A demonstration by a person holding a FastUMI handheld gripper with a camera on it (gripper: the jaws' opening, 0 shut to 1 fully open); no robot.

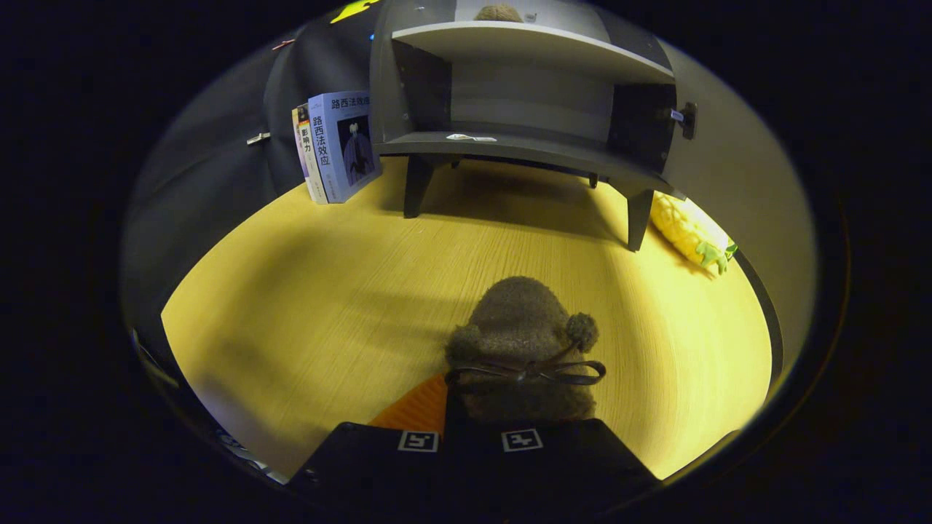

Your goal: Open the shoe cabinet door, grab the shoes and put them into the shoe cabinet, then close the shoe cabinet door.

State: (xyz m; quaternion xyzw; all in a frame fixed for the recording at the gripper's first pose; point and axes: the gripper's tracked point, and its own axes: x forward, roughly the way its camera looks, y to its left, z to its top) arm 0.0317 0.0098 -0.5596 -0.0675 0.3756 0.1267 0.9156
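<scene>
A brown fuzzy shoe (pixel 520 327) with two pom-poms and a dark bow sits between my fingers, its toe pointing ahead toward the cabinet. My gripper (pixel 470 439) is shut on the shoe's rear part, and both black fingers (pixel 419 441) press against it. Beyond the shoe, across the wooden table (pixel 306 291), stands the grey shoe cabinet (pixel 524 149) on short legs. Both its doors are swung open, the right door (pixel 644 127) showing its small handle. The lower shelf is bare except for a white scrap (pixel 471 137). A second brown fuzzy thing (pixel 499 12) rests on the cabinet's top.
Two books (pixel 338 145) lean upright left of the cabinet. A yellow pineapple toy (pixel 692 231) lies to the right of the cabinet's right leg. An orange surface (pixel 415 409) shows just left of the shoe by my fingers.
</scene>
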